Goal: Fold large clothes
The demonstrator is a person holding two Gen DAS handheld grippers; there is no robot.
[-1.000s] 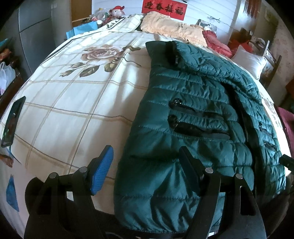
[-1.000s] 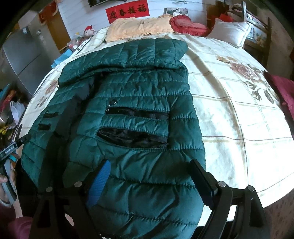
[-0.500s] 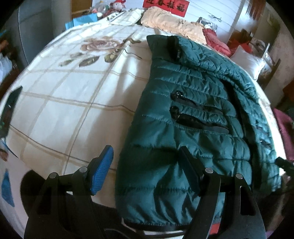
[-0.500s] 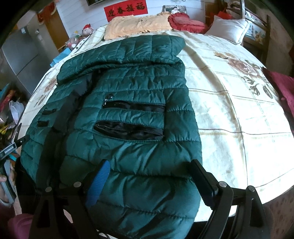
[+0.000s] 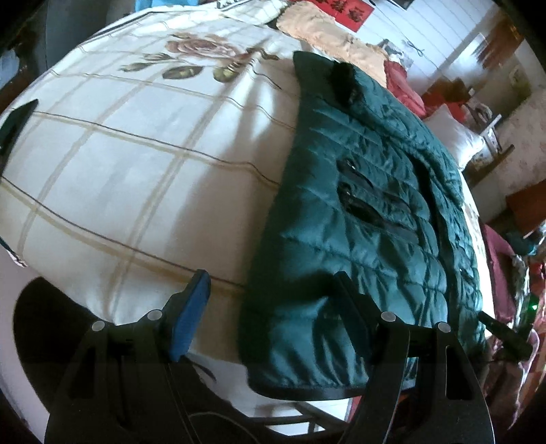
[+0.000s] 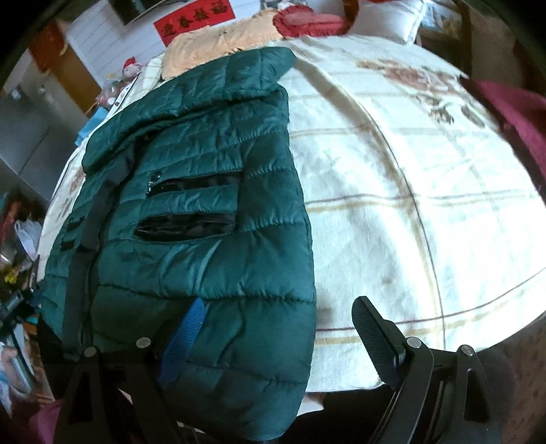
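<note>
- Dark green quilted puffer jacket (image 5: 358, 218), shiny synthetic shell, black-bound hem: lies lengthwise on the bed, hem hanging over the near edge, collar end toward the headboard; two black zipped pockets (image 6: 191, 205) face up.
- Cream bedspread (image 5: 136, 164) with tan grid lines and a rose print: lies beneath the jacket, with bare cloth on both sides of it.
- Left gripper (image 5: 269, 304), black frame, one blue pad: jaws spread wide, gripping nothing; its right finger is over the jacket's left hem corner, its blue finger over the bedspread.
- Right gripper (image 6: 279, 328), same build: jaws spread wide, gripping nothing; it straddles the jacket's right hem edge, blue finger over the fabric, black finger over the bedspread.
- Peach blanket (image 6: 218, 41), red cushion (image 6: 307, 22), white pillow (image 5: 457, 143): stacked at the headboard, well apart from the jacket.
- Handling, judged: light, soft and puffy; the slick shell is likely to slide between pads, and the filling will spring back from a fold.
- Hold points, judged: the bound hem corners nearest each gripper, where the edge is thinner and firmer than the quilted body; pinch deep rather than at the tip.
</note>
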